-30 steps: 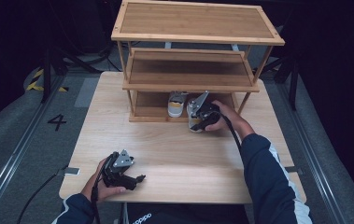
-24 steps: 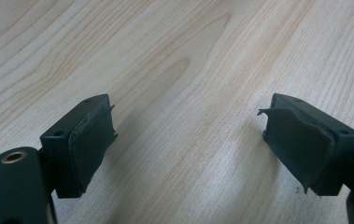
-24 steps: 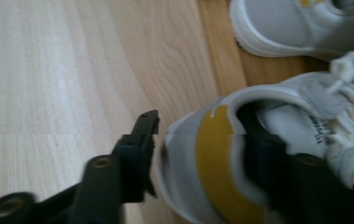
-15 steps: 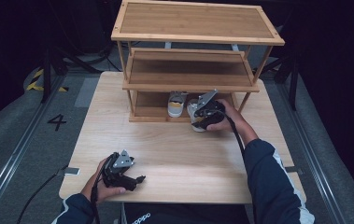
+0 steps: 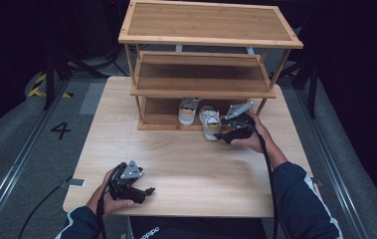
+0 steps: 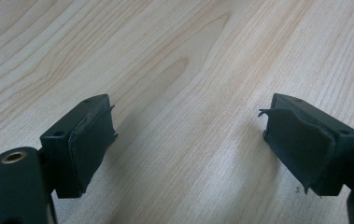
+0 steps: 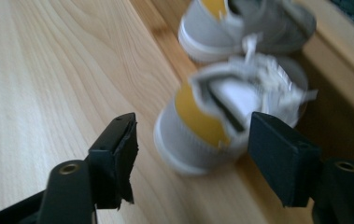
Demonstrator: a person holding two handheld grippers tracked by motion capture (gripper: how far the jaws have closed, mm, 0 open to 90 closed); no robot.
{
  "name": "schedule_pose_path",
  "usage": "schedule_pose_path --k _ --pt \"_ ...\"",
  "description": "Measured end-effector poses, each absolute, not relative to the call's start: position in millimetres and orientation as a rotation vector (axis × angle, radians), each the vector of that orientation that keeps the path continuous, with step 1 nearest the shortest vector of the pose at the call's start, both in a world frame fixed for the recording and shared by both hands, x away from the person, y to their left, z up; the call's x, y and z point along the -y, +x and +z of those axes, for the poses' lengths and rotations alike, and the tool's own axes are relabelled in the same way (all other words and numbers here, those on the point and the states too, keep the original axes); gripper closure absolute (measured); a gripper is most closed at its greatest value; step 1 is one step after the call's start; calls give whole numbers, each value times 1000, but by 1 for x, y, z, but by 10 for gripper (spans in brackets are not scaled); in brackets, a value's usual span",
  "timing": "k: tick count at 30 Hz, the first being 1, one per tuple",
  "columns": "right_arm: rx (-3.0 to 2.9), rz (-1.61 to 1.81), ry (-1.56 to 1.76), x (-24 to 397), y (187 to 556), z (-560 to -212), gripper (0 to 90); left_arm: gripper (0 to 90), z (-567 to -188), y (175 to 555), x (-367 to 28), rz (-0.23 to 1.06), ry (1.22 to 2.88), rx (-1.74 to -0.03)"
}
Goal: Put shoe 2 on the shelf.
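Risk sits mostly with the nearer sneaker (image 5: 211, 124), so we take the bamboo shoe rack (image 5: 203, 92) as our landmark and work outward from our own edge of the table (image 5: 176, 159).

Well short of the rack, our left gripper (image 5: 143, 191) rests low over bare wood with its jaws spread and nothing between them. It poses little danger unless its trailing cable drags across the tabletop.

Just in front of the rack's bottom shelf, our right gripper (image 7: 191, 158) has its jaws just opening, released around the heel of the nearer sneaker (image 7: 221, 116) without pressing on it. That shoe lies half off the shelf, heel toward us and overhanging the front rail, slightly skewed. We judge that a careless pull-back could catch a pad on the heel collar or a loose lace and tug the shoe out onto the table.

Deeper under the rack, the second sneaker (image 5: 188, 110) sits just beside the first. A push to seat the nearer one could knock it crooked or drive the gripper's top into the middle shelf's edge.
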State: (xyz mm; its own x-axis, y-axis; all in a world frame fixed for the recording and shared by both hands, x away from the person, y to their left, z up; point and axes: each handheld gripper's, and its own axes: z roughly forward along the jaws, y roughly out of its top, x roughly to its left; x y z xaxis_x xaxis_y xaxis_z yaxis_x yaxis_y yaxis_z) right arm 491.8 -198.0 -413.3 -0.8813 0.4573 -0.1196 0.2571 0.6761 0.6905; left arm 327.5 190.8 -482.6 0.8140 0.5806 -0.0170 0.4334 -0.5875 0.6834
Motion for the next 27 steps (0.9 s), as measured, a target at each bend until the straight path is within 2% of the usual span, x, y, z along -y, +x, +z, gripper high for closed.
schedule_pose_path --k 4,7,8,11,17,27 --pt "-2616 1019 675 202 495 -431 298 157 -483 327 -191 271 2288 -743" --pt "-2595 1013 707 200 497 -440 304 157 -483 327 -191 271 2288 -744" --pt "-2561 974 726 197 498 -444 339 157 -483 327 -191 272 2288 -743" --pt "-2558 998 736 195 501 -446 335 157 -483 327 -191 272 2287 -744" --pt "-2494 960 782 188 511 -444 410 156 -483 327 -190 273 2287 -744" --pt "-2403 977 867 171 524 -448 416 155 -483 328 -191 270 2287 -743"
